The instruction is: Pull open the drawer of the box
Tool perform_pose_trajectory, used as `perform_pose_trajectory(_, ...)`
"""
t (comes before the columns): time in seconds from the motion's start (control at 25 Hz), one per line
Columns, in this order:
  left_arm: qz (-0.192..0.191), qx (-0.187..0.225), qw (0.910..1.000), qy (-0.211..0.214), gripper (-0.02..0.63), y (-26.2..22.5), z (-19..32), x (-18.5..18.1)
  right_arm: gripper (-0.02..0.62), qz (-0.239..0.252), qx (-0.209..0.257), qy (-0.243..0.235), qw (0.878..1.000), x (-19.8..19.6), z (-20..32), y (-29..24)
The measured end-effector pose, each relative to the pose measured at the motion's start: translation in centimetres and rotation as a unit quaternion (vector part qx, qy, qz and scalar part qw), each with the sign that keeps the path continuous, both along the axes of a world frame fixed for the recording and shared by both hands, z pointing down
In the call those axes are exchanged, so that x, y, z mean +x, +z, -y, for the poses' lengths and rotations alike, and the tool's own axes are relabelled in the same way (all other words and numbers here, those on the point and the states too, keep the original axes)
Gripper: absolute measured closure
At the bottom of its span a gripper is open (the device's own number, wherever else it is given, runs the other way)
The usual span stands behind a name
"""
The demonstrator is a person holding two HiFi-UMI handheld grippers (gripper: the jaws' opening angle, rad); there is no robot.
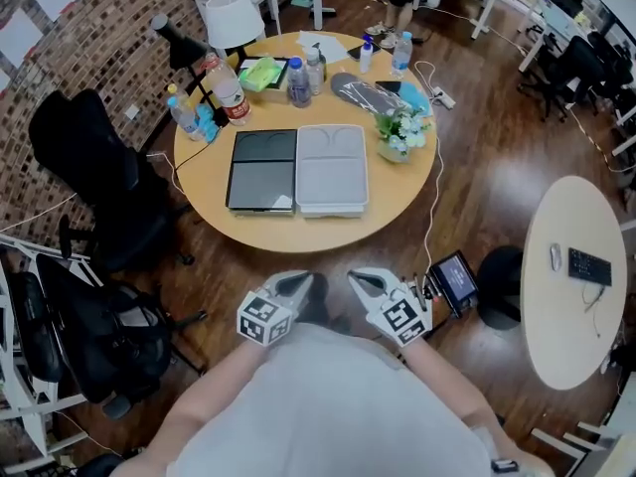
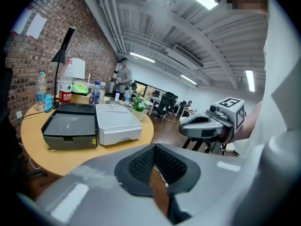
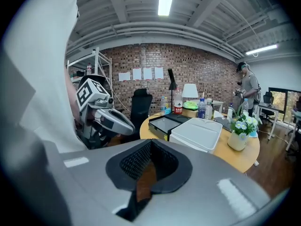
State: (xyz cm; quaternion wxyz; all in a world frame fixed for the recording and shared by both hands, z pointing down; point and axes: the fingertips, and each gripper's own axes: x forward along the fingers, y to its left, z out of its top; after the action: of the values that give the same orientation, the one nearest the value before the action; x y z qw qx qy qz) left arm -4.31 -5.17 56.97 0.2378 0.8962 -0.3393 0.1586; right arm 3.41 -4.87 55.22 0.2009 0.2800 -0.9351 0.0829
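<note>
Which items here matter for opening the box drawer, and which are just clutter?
Job: dark box, grey box beside it, left gripper, right gripper (both shut, empty).
Lying about: bottles, potted flowers, lamp.

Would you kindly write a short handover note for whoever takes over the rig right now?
Grippers: the left gripper is shut and empty, held close to the body. The right gripper is the same, just beside it. Both are short of the round table.
Things: the dark box and the light grey box lie side by side on the table. Both drawers look closed.
Done: nothing yet.
Left: approach, open a gripper, take the drawer front and pull. Which box is meant is unclear.
</note>
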Motion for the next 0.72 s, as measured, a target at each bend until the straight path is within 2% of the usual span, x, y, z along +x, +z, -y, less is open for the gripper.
perform_pose_trajectory(0.52, 0.016, -0.012, 0.9998, 0.000, 0.600, 2.6, 6.5, -1.4, 0.591, -0.032, -0.016, 0.013, 0.999, -0.3, 6.7, 3.1)
perform_pose_trajectory(0.72, 0.030, -0.028, 0.9991, -0.011, 0.600, 4.6, 8.1, -2.1, 0.591, -0.074, -0.032, 0.023, 0.996, 0.2, 8.0, 6.1)
